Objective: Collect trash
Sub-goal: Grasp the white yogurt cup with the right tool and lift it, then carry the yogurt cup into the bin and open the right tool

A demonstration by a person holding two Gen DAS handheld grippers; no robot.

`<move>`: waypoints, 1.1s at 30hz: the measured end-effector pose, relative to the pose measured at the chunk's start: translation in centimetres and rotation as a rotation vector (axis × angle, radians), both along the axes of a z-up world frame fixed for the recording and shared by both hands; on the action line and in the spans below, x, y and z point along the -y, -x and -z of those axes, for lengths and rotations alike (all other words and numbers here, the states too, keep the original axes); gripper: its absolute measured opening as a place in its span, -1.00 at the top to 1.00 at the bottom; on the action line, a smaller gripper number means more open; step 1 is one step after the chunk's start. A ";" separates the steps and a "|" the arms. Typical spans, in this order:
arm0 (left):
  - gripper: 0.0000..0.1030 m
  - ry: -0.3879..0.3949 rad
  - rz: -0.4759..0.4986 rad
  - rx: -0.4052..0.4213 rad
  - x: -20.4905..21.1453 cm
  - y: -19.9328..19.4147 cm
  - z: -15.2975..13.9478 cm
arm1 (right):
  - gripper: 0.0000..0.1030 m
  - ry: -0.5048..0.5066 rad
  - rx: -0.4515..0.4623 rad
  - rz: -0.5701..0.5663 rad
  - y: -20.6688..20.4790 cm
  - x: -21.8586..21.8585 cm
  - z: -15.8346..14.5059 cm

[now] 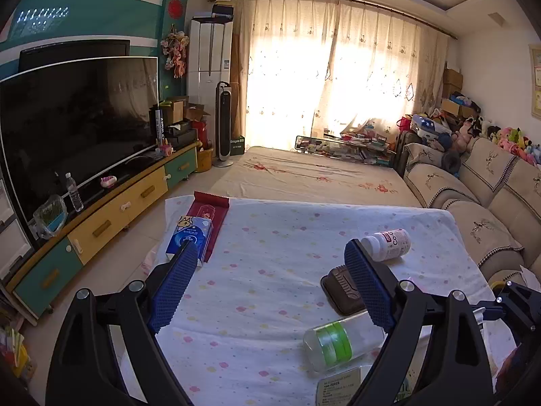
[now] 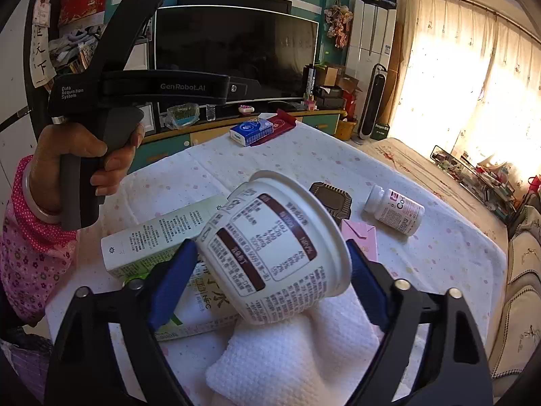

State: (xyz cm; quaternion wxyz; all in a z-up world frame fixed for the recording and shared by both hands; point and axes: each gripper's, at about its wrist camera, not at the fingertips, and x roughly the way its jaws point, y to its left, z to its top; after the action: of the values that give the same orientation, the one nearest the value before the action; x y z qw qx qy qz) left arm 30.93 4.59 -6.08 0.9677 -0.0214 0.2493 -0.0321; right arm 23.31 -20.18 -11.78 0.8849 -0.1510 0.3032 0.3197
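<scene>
My right gripper [image 2: 272, 264] is shut on a white paper cup [image 2: 270, 247] with a printed label, held tilted above the table over a white paper towel [image 2: 287, 355] and a pale carton [image 2: 159, 240]. My left gripper [image 1: 270, 270] is open and empty above the spotted tablecloth [image 1: 270, 287]. Near its right finger lie a brown plastic tray [image 1: 341, 291], a clear bottle with green bands [image 1: 338, 341] and a white pill bottle [image 1: 389, 243]. A blue tissue pack [image 1: 189, 237] on a red wrapper [image 1: 209, 213] lies by its left finger.
A TV [image 1: 77, 125] on a long cabinet [image 1: 111, 216] stands left of the table. A sofa [image 1: 490, 203] runs along the right. A pink box [image 2: 361, 240] lies behind the cup. The left gripper's handle and the hand [image 2: 91, 155] show in the right wrist view.
</scene>
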 end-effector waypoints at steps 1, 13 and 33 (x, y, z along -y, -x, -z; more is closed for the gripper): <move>-0.70 0.001 0.001 -0.001 0.1 0.0 0.0 | -0.58 -0.013 -0.002 0.005 -0.1 0.2 0.0; -0.70 -0.003 0.014 -0.003 0.7 0.3 0.0 | -0.07 -0.136 0.006 0.093 1.3 3.2 -0.8; -0.70 -0.013 0.049 -0.010 1.8 0.3 0.2 | -0.07 -0.196 0.020 0.798 4.9 23.4 -0.6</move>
State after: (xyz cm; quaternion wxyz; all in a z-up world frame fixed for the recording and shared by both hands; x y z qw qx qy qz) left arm 30.65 2.79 -6.28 0.9655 -0.0089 0.2547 -0.0540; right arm 18.38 -43.55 -11.16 0.9526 0.0602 0.2973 -0.0230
